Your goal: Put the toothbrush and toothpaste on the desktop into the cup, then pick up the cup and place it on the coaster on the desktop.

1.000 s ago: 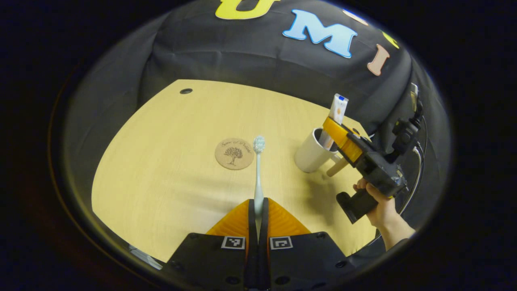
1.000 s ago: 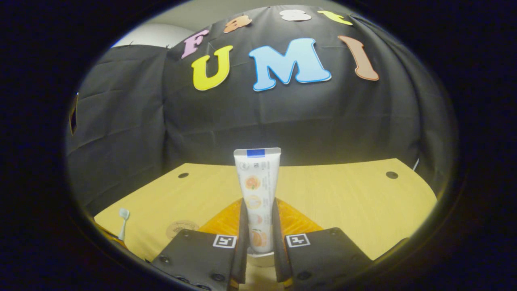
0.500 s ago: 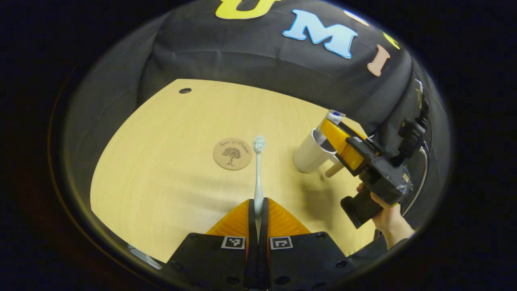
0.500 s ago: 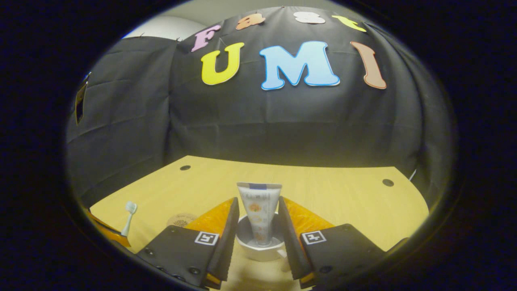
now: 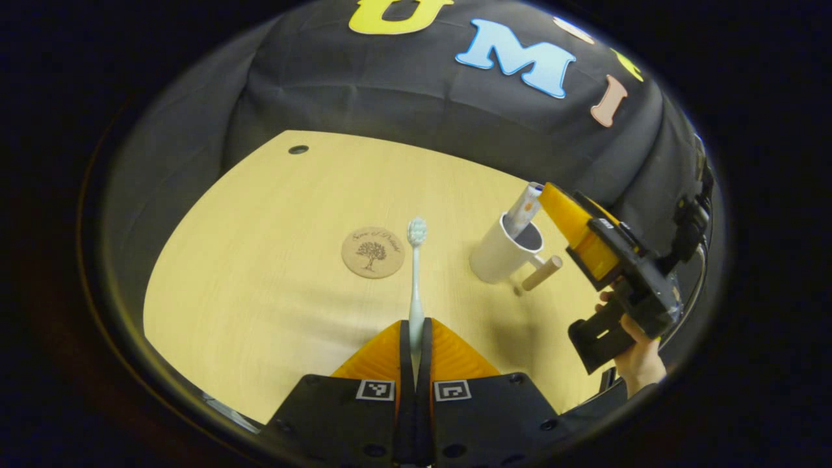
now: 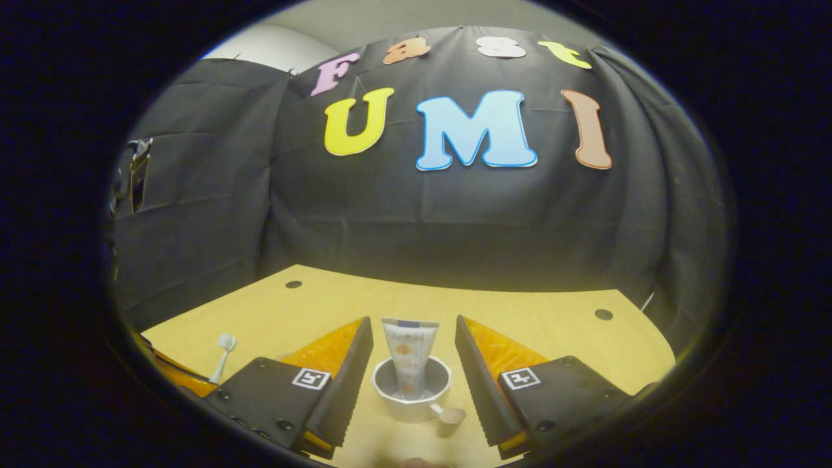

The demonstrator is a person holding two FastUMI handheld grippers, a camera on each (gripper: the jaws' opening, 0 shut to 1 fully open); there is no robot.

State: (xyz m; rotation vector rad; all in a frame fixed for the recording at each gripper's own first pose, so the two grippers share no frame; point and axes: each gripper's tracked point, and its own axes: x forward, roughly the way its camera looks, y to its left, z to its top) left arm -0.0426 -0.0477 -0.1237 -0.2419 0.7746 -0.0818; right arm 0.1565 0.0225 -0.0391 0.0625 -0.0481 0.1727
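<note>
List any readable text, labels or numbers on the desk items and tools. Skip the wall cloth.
Coaster: a line of script above a tree drawing, too small to read.
Toothpaste in the cup: printing on the tube, too blurred to read.
Square markers on the left tool and right tool: coded patterns, no words.
Nothing else carries text.

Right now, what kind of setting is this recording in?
It looks like a staged recording booth, not a real bathroom: a bare wooden desktop backed by black cloth, holding just a cup, a coaster and hand-held grippers.
</note>
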